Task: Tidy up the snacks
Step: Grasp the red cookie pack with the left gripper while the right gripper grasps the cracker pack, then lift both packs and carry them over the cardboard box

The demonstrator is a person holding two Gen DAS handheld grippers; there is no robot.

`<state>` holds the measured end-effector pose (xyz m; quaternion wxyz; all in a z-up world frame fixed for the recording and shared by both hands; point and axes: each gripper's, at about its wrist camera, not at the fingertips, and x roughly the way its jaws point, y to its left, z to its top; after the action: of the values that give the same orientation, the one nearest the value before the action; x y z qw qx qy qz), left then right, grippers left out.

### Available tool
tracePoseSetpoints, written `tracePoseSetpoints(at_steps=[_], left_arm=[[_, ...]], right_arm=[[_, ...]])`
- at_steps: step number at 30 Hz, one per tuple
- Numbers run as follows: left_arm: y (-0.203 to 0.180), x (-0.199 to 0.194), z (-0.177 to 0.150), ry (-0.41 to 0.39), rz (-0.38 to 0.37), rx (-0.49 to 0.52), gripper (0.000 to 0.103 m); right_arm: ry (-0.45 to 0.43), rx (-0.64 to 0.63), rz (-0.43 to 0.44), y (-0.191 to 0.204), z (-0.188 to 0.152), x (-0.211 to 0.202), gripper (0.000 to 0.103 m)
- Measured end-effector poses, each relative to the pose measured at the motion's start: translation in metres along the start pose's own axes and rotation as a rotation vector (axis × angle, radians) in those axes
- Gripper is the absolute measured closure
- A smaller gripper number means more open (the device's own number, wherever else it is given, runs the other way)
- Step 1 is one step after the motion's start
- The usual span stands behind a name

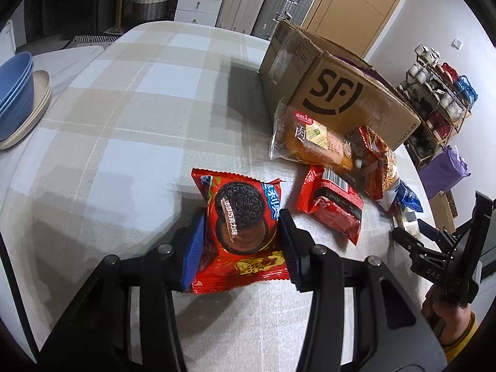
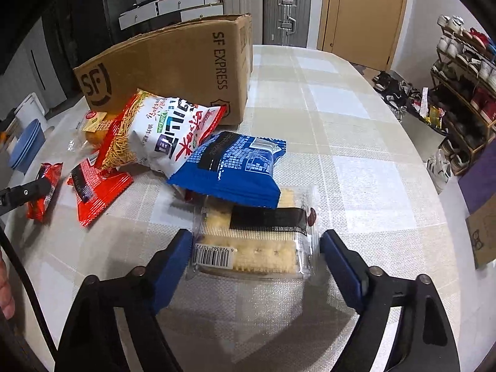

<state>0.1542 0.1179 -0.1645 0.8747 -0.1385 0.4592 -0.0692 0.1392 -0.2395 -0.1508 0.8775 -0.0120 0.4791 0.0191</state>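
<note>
Red cookie packet (image 1: pixel 238 232) clamped in left gripper (image 1: pixel 240 248); right gripper (image 2: pixel 255 254) straddles clear cracker tray (image 2: pixel 254 241), unclamped; blue pouch (image 2: pixel 229 167) may slide off.

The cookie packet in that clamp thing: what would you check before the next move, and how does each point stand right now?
1. Left tool grips the red cookie packet: ok, both pads press its sides.
2. Right tool grips the clear cracker tray: not ok, a gap shows at one pad.
3. Cracker tray free to lift: not ok, the blue packet lies on its far edge.
4. Cardboard box open on top: cannot tell.
5. Path from cookie packet to the box: ok, only bare tablecloth on that side.
</note>
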Motion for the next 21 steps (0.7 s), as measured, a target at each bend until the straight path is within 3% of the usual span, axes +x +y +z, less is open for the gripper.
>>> tracePoseSetpoints(at_steps=[2,5,9,21], left_arm=[[0.002,-0.004,-0.002,-0.003,0.000,-0.003,0.061],[0.002,-0.009,-0.006,-0.004,-0.002,-0.001,0.061],[0.000,-0.015,-0.012,-0.003,-0.006,0.001,0.061],[-0.024,-0.036,-0.027,-0.013,-0.015,0.050,0.061]], right_arm=[[-0.010,0.003,0.008,0.000,-0.001,-0.003,0.036],[-0.045,0.012,0.030,0.000,-0.007,-0.009,0.040],[-0.053,0.032,0.075,-0.006,-0.012,-0.016,0.041],[-0.073,0.140,0.321,-0.015,-0.039,-0.056,0.041]])
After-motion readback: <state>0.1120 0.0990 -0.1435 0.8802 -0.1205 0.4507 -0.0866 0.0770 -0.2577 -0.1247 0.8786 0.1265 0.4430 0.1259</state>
